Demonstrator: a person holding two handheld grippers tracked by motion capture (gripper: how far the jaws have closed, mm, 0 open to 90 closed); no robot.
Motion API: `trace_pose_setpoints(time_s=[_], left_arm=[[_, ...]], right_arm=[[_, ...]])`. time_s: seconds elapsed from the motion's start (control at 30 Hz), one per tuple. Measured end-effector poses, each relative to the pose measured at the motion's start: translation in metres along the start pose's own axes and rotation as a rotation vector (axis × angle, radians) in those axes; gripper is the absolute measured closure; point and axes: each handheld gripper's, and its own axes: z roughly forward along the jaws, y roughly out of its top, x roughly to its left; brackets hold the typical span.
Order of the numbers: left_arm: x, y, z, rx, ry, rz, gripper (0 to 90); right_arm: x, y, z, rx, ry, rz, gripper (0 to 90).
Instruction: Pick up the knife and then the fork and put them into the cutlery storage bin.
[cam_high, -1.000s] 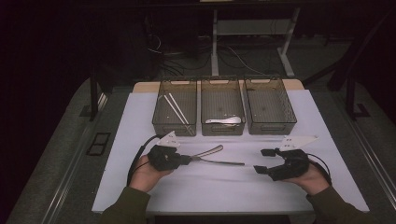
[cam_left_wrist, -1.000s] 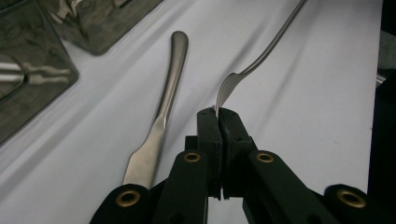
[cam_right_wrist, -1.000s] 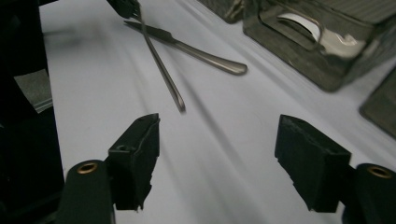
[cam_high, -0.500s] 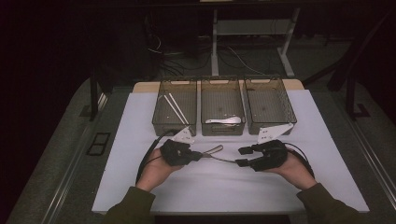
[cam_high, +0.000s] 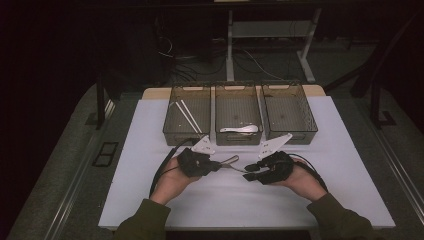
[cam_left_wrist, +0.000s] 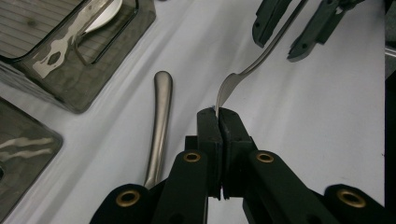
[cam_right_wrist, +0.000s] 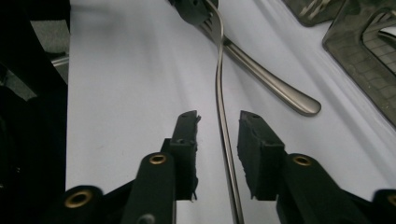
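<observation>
left gripper (cam_left_wrist: 218, 116): jaws pressed together on the tine end of a fork (cam_left_wrist: 261, 58); in the high view it sits at the left hand (cam_high: 172, 180), in front of the bins
right gripper (cam_right_wrist: 218, 135): jaws apart, one on each side of the fork's handle (cam_right_wrist: 223, 126); they have just been closing, with the handle between them, but the pads do not press on it yet; in the high view it sits at (cam_high: 256, 172)
fork: held off the white table cover (cam_high: 350, 165) and bridging the two grippers; head at the left gripper, handle running between the right jaws
second utensil: another steel handle (cam_left_wrist: 161, 116) lies flat on the cover just beside the held fork; its head is hidden, so i cannot tell what kind it is
bins: three dark mesh bins in a row at the back; left bin (cam_high: 172, 112) holds pale chopsticks (cam_high: 187, 116); middle bin (cam_high: 219, 112) holds a white spoon (cam_high: 240, 129); right bin (cam_high: 310, 120) looks empty
step in hand: a handover of the fork from left to right, likely part of sorting cutlery into the bins
next move: close the right jaws fully on the handle first; only then let the left jaws release; kept centred, the thin handle should not twist or slip as the grip changes
</observation>
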Motion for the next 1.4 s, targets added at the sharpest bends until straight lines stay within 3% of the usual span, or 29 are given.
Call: trace_pose_setpoints(time_s=[0.03,0.13,0.27,0.4,0.47,0.67,0.83,0.9,1.1,1.3,1.4], left_arm=[[-0.001,0.0,0.0,-0.002,-0.001,-0.002,87.5],[-0.001,0.001,0.001,0.002,-0.003,0.005,87.5],[-0.003,0.001,0.003,0.006,-0.003,0.008,87.5],[-0.004,0.001,0.003,0.012,0.0,0.014,87.5],[-0.004,0.001,0.002,0.011,-0.004,0.015,87.5],[-0.003,-0.001,0.002,0.009,-0.025,0.021,87.2],[-0.003,-0.005,0.003,-0.016,-0.047,-0.005,86.4],[-0.001,-0.008,0.001,-0.042,-0.055,-0.024,82.9],[0.005,-0.024,-0.012,-0.134,-0.053,-0.087,57.2],[0.007,-0.045,-0.031,-0.237,-0.04,-0.145,47.5],[0.006,-0.055,-0.036,-0.266,-0.026,-0.155,42.6]], right_arm=[[0.002,0.0,0.001,0.002,0.004,0.015,71.0],[0.002,0.001,0.004,0.028,-0.012,-0.017,75.1],[0.005,0.002,0.007,0.04,-0.018,-0.002,81.9],[0.005,0.001,0.008,0.049,-0.02,-0.005,83.1],[0.004,0.001,0.008,0.062,-0.028,-0.036,84.1],[0.006,0.001,0.011,0.086,0.009,-0.058,86.6],[0.004,0.0,0.012,0.092,0.043,-0.036,86.9],[0.005,0.0,0.012,0.093,0.042,-0.029,86.9],[-0.002,-0.004,0.005,0.088,0.004,0.0,86.9],[-0.013,-0.009,-0.012,0.057,-0.051,0.074,86.9],[-0.017,-0.011,-0.021,0.022,-0.063,0.118,86.9]])
